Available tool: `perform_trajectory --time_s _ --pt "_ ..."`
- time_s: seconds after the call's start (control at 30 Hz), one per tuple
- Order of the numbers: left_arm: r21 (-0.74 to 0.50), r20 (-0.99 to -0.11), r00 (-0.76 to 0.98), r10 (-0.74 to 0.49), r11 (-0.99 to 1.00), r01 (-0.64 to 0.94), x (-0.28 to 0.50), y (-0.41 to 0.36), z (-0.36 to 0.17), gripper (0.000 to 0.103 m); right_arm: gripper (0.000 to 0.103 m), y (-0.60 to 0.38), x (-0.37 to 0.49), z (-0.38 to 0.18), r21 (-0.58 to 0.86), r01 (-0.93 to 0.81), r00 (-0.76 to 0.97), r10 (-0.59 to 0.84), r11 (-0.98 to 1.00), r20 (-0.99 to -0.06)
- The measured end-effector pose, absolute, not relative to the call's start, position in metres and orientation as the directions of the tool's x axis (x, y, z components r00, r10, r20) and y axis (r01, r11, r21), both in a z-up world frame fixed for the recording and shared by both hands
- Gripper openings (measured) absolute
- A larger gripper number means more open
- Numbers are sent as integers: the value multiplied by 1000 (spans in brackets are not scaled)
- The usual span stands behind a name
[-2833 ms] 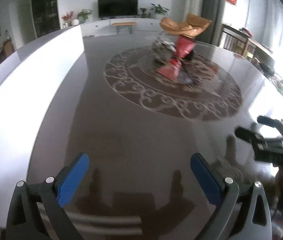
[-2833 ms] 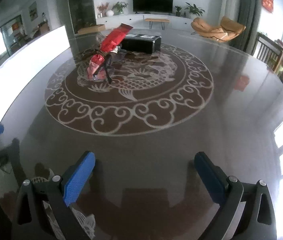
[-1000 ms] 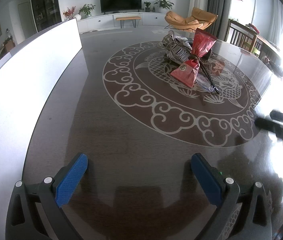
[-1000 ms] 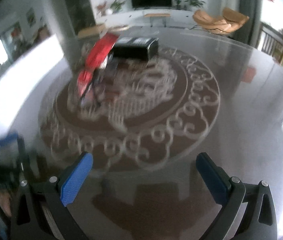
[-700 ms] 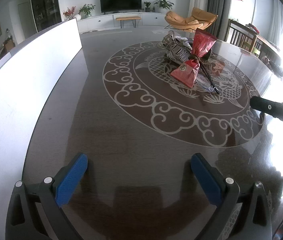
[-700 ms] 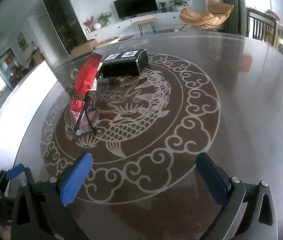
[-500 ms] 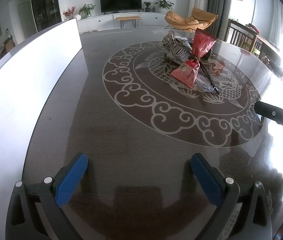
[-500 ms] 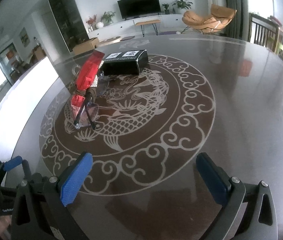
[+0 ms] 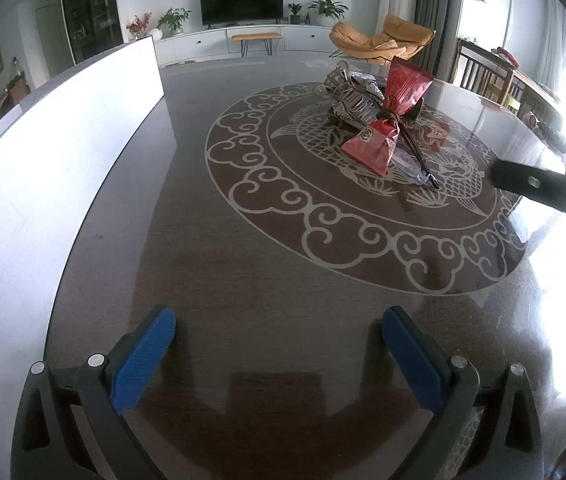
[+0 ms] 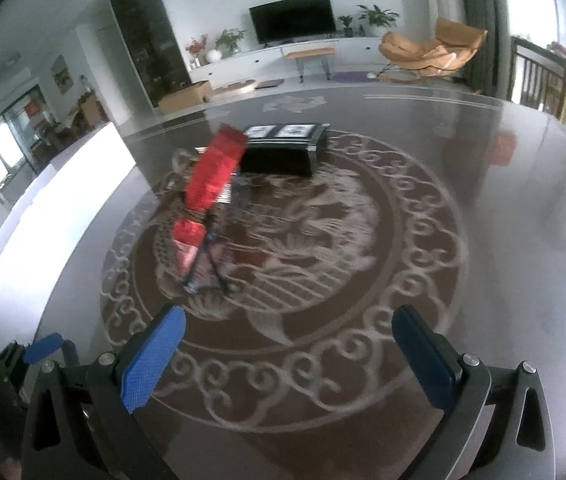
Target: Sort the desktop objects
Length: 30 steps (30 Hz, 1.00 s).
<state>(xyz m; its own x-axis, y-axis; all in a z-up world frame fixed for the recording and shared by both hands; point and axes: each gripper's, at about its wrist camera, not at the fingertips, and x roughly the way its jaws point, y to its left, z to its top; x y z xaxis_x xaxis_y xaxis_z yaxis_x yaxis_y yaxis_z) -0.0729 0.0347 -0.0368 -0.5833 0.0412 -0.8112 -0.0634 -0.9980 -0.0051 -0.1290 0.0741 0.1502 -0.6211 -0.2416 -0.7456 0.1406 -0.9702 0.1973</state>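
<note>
Both grippers empty, nothing sorted yet. Left gripper (image 9: pixel 277 350) jaws spread wide, low over the near edge of the table (image 9: pixel 243 272), well short of the pile. Right gripper (image 10: pixel 289 354) also released and wide, aimed at the middle of the table; its view is motion-blurred. The things sit in a clump at the table centre: red bag (image 9: pixel 383 136) tied at the neck, leaning on a silver foil bag (image 9: pixel 351 98), glasses (image 9: pixel 417 164) touching the red bag's near side, black box (image 10: pixel 283 150) just behind toward the far edge. Likely first pick is the glasses, nearest and loose. Approach low, straddle one thin temple arm, close gently, lift clear without dragging the red bag. White board (image 9: pixel 63 140) runs along the left edge.
</note>
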Motion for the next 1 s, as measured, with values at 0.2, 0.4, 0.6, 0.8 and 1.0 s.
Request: perform_trajectory --time_s 0.2,0.4,0.6,0.8,1.0 --pt "-5 -811 -583 41 -998 -63 -73 35 -37 103 103 28 -172 155 214 185 -617 -283 -959 -734" --pt "-5 -811 -583 41 -998 -63 -73 35 -37 103 101 -19 -227 141 118 215 -578 -224 -969 -785" --pt "-5 -811 -583 41 -998 -63 -73 35 -37 103 44 -45 -221 136 68 315 -550 -241 -947 -800" --pt "-5 -811 -583 41 -998 -63 -73 35 -37 103 38 -55 -172 137 96 455 -502 -344 -885 -794" --pt "-4 -811 -583 40 -998 -63 -73 35 -37 103 37 -14 -147 145 171 386 -535 -371 -907 -759"
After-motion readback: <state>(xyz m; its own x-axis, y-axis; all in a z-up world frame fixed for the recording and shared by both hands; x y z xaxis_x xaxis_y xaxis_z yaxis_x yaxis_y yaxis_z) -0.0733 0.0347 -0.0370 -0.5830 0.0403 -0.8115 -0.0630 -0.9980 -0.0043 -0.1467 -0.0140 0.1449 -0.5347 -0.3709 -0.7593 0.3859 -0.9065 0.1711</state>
